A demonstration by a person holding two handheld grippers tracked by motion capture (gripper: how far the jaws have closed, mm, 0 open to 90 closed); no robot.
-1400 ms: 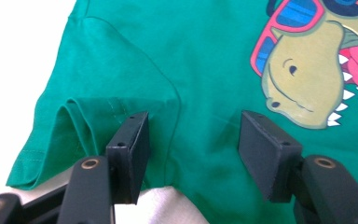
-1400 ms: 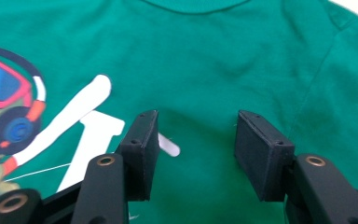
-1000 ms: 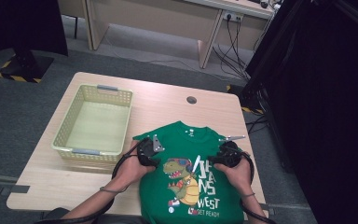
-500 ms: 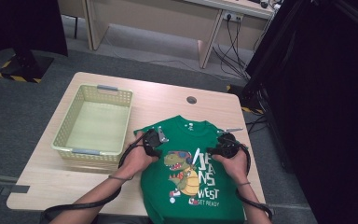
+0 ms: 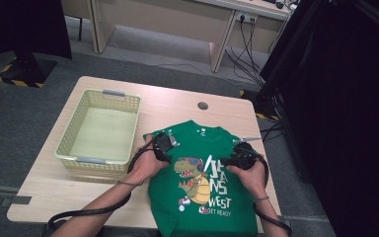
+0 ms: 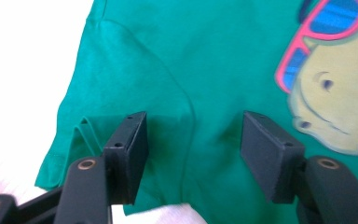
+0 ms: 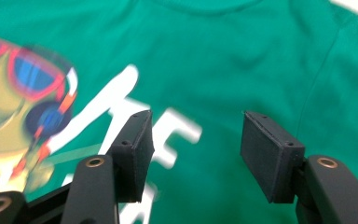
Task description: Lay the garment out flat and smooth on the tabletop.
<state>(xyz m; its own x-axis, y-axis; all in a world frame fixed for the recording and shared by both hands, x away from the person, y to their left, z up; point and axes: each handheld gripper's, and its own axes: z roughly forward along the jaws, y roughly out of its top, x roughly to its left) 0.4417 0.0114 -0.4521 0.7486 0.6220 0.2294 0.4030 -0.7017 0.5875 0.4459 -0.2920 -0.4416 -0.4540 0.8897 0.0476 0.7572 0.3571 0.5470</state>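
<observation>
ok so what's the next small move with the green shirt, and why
Probably lower both grippers and close the fingers on the fabric. The green dinosaur-print T-shirt lies flat on the wooden table, and the left gripper and right gripper, jaws just opening, hang open over its shoulders, gripping nothing.

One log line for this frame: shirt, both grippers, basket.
green T-shirt: flat on table, print up | left gripper: jaws just opening, over sleeve seam | right gripper: jaws just opening, over lettering | basket: left of shirt

Even, soft light on the worktop (image 5: 177, 106) from above; dark right side. Both gripper views are blurred, with the bare worktop overexposed to white.
</observation>
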